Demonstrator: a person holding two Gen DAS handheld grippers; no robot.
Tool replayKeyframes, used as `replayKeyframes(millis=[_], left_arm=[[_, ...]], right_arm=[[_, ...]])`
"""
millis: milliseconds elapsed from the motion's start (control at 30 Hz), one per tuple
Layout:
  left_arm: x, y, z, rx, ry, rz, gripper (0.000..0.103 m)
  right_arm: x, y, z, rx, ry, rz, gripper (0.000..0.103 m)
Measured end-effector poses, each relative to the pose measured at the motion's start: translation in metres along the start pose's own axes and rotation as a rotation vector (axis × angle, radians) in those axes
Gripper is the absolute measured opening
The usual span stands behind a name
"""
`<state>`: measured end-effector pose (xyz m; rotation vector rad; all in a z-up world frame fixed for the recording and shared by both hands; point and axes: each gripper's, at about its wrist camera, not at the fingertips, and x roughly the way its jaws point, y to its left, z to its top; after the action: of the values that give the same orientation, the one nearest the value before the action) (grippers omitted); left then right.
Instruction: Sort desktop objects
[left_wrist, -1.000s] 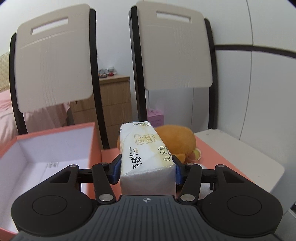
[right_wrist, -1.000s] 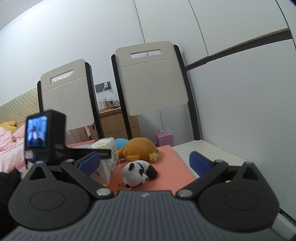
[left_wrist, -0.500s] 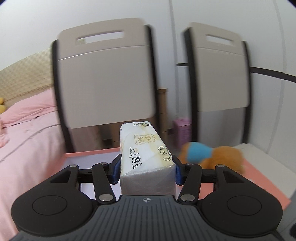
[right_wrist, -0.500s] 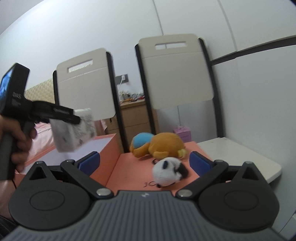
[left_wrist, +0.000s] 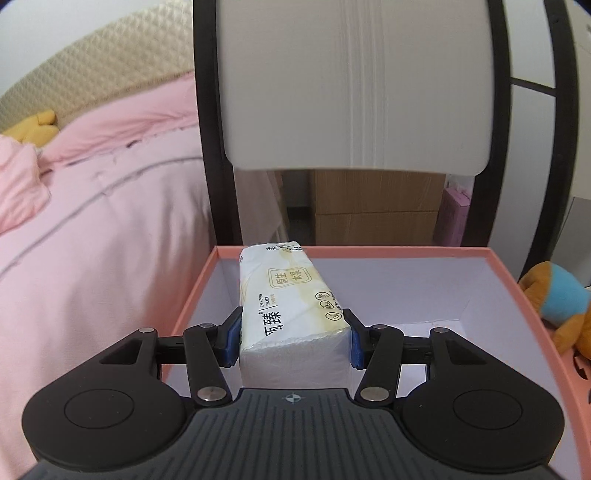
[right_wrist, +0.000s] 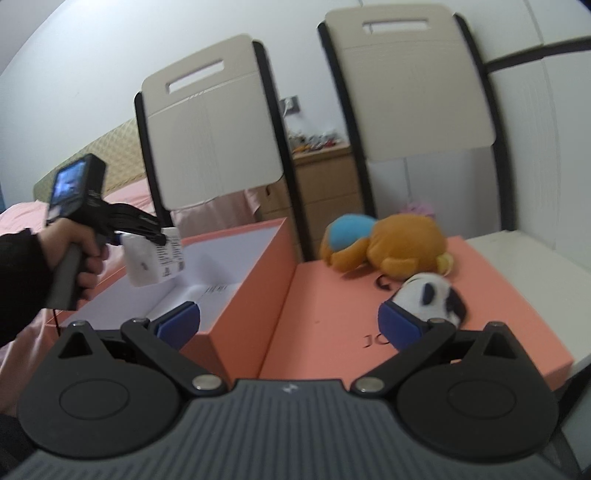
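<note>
1 claw (left_wrist: 291, 339) gripping tissue pack (left_wrist: 290, 306), over box (left_wrist: 406, 252)

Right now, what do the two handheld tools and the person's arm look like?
Both tools, left and right, have black linkage arms, silver pivot pins, blue pads and ribbed grey bodies. The left carries a small screen; a dark sleeve covers the forearm.

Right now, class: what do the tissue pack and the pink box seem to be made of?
Tissue pack: thin glossy plastic film over soft paper, judging by its sheen and printed wrap.
Pink box: probably matte cardboard, given stiff straight walls, a thin rim and a pale lining.
</note>
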<state>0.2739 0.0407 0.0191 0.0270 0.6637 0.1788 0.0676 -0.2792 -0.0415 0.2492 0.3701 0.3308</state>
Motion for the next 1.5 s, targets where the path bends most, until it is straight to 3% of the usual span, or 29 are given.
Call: replayKeyframes(millis=[300,633,700,800,1133,1300,1500], left_arm=[[0.034,-0.004,-0.01,0.059,0.047,0.009,0.058],[0.03,0.004,-0.012,0.075,0.08,0.004,0.064],[0.028,0.011,-0.011,0.048,0.053,-0.002,0.065],[0.012,0.017,-0.009,0.02,0.004,-0.009,0.085],[-0.073,0.016,-0.02,-0.019,-0.161,-0.061,0.092],[-0.112,0.011,-0.042,-0.044,-0.23,-0.116,0.093],[-0.158,0.003,-0.084,-0.025,-0.332,-0.118,0.096]], right_arm=[[0.013,0.006,-0.003,0.037,0.065,0.099,0.103],[0.021,0.01,-0.004,0.033,0.081,0.095,0.103],[0.021,0.009,-0.003,0.031,0.077,0.079,0.103],[0.021,0.009,-0.003,0.015,0.067,0.052,0.103],[0.011,0.016,-0.005,-0.05,0.024,0.021,0.103],[0.003,0.021,-0.005,-0.064,-0.015,0.008,0.103],[-0.003,0.029,-0.006,-0.103,-0.062,-0.014,0.103]])
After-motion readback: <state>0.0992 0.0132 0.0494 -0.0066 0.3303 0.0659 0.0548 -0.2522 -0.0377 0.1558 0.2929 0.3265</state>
